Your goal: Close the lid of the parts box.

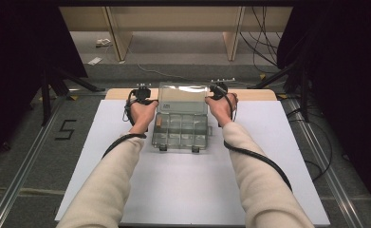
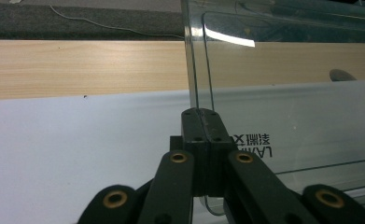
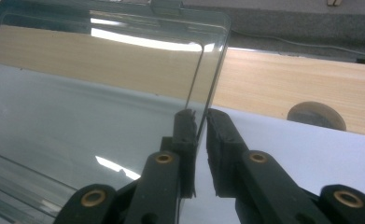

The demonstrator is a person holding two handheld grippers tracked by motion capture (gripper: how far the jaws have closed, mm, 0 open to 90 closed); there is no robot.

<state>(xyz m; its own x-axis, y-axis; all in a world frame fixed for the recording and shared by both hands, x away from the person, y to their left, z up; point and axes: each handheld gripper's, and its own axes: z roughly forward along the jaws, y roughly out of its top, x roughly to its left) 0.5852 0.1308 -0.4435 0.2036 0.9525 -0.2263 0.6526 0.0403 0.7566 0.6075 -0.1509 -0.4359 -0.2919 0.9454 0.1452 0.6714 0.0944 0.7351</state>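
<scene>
A clear plastic box [image 1: 180,128] with little compartments sits on a white sheet [image 1: 192,185] that covers most of a wooden table [image 1: 259,94]. The box is near the far middle of the sheet. Its clear lid [image 1: 183,99] is open and stands up at the back of the box.

The person reaches in with both arms in cream sleeves [image 1: 107,185]. The left gripper [image 1: 142,95] is at the left edge of the lid. In the left gripper view, the left gripper [image 2: 202,122] has its two black jaws pressed tight together on the edge of the lid [image 2: 283,93], so it is pinching it. Some dark letters [image 2: 252,144] show through the plastic, back to front.

The right gripper [image 1: 217,90] is at the right edge of the lid. In the right gripper view, the right gripper [image 3: 200,122] has the edge of the lid [image 3: 101,88] between its jaws. One jaw touches the plastic, and the other stands a little apart, so this gripper is not squeezing. A round grey thing [image 3: 316,115] lies on the wood past the sheet
</scene>
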